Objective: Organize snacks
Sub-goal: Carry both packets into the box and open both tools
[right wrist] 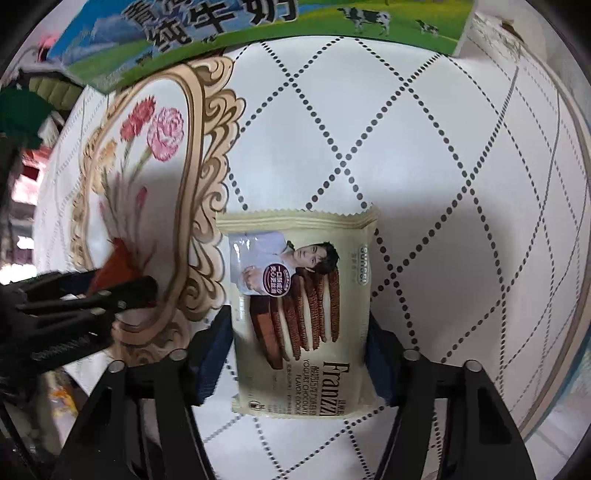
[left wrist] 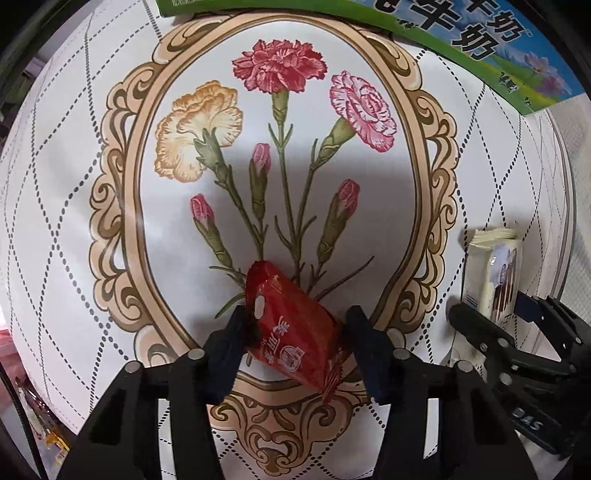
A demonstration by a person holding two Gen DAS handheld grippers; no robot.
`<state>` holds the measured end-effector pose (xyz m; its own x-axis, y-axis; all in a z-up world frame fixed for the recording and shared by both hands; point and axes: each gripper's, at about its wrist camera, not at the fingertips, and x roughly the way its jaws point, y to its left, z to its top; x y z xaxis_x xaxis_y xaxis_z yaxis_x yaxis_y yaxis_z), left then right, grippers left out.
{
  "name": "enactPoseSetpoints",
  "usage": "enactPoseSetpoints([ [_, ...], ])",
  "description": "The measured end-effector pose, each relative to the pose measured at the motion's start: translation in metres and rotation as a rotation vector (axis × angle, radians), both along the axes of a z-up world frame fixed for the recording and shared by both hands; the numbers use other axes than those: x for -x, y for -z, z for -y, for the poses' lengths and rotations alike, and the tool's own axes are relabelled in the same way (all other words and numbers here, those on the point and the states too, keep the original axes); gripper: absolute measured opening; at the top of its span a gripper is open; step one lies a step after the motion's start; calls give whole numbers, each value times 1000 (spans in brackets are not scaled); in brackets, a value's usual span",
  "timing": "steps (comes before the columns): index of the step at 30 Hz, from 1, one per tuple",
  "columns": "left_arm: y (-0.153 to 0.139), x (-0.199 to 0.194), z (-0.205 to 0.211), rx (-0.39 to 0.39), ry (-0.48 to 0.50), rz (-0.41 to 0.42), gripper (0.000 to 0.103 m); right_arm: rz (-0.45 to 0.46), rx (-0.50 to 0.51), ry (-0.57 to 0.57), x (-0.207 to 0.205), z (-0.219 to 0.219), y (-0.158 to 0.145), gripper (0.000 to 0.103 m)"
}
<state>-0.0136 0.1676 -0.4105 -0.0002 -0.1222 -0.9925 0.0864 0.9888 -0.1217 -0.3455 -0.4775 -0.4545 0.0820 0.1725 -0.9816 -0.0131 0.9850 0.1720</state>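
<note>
A small red snack packet (left wrist: 291, 325) hangs tilted between the fingers of my left gripper (left wrist: 299, 328), which is shut on it above the flowered tablecloth (left wrist: 288, 147). The packet's crimped end points toward the camera. My right gripper (right wrist: 299, 332) is shut on a cream packet of chocolate sandwich cookies (right wrist: 303, 295), with the pads pressing both long sides. In the left wrist view that cookie packet (left wrist: 495, 280) stands at the far right in the right gripper (left wrist: 502, 314). The right wrist view shows the left gripper (right wrist: 110, 284) and the red packet (right wrist: 118, 258) at the left.
A green and blue milk carton box (left wrist: 480, 44) lies along the far side of the table, also seen as the milk box (right wrist: 258, 33) in the right wrist view. The round table's edge (right wrist: 565, 258) curves down the right. Small clutter (left wrist: 37, 406) sits below the table's left edge.
</note>
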Motion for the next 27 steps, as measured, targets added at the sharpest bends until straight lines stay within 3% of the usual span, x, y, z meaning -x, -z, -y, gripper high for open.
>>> enactPoseSetpoints([
  [7,-32,9,21,20,10,19,48,53,-4,-18,8,-8,-18,61],
  [12,-77,11,25,31,26,71,48,85,-59,6,5,1,-44,61],
  [17,-122,-2,37,95,29,129,48,131,-134,26,-1,14,-84,61],
  [22,-188,-29,49,159,44,243,48,208,-205,51,-24,37,-135,61],
  [27,-235,-75,55,153,80,367,48,314,-204,56,-65,59,-183,61],
])
